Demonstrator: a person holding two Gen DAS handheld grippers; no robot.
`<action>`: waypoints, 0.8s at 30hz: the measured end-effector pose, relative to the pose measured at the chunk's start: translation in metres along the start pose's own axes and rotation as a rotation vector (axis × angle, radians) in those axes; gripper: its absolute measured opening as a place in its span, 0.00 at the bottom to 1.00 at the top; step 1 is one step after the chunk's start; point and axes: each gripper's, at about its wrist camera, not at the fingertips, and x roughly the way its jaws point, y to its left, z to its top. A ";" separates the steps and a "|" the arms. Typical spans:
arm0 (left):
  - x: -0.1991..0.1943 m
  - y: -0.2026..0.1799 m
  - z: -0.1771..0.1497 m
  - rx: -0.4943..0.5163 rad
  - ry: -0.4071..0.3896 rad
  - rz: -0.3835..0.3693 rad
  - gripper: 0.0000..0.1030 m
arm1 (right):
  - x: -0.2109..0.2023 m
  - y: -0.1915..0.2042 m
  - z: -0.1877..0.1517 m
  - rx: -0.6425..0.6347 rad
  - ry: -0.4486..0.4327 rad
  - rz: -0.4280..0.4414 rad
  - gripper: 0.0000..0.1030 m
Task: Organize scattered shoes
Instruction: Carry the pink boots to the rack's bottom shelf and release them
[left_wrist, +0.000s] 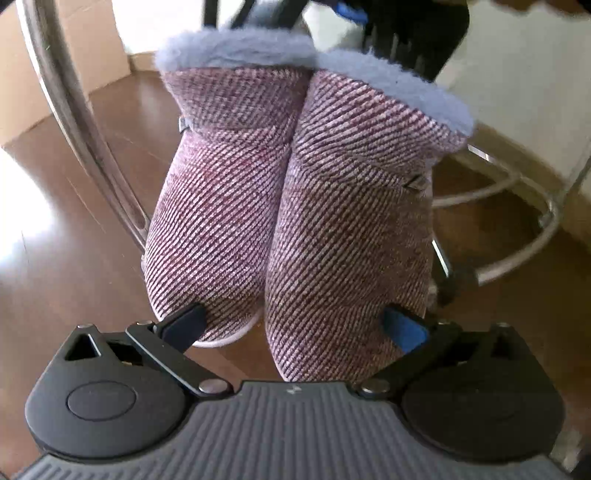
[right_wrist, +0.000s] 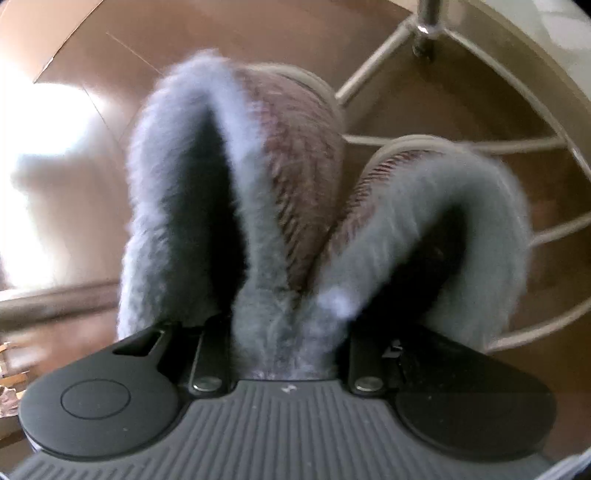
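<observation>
Left gripper (left_wrist: 295, 325): I read my jaws as spread wide and clamped across the toes of both slippers (left_wrist: 291, 206) at once — one finger (left_wrist: 186, 323) pressing the outer side of the slipper to the jaws' left, the blue-padded finger pressing the outer side of the one to their right. The pair runs straight ahead of these jaws, long axes side by side along the pointing line, toes nearest, the blue-grey fleece cuffs (left_wrist: 236, 50) farthest.

Right gripper (right_wrist: 286, 332): here my jaws stand narrow, pinched on the two inner cuff walls where they meet. The fingertips are buried in fleece, so I judge the grip from the bunched pile between them. From these jaws the slippers fan away, one opening (right_wrist: 218, 206) to the left and one to the right, toes at the far end.

Relation that matters — both hands hold the same pair from opposite ends, neither nearer. The coming move, I judge, is to set the pair down aligned, so both ends must descend together, or the slippers will twist apart.

Outward: a brown wood floor (left_wrist: 55, 266) lies beyond the slippers, with a patch of bright glare to the left. Chrome tube legs and a ring of a chair frame (left_wrist: 517, 254) stand close by, a cardboard box (left_wrist: 74, 48) farther off, a pale wall beyond.
</observation>
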 end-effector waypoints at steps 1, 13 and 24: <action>-0.004 -0.002 -0.006 -0.022 0.012 -0.004 1.00 | 0.001 0.002 0.001 -0.017 -0.009 -0.011 0.25; 0.003 -0.042 -0.023 -0.059 0.097 -0.096 1.00 | -0.010 -0.006 0.006 -0.109 -0.125 -0.064 0.29; -0.013 -0.031 -0.021 -0.070 0.115 -0.092 1.00 | -0.027 -0.020 -0.012 -0.122 -0.215 -0.049 0.47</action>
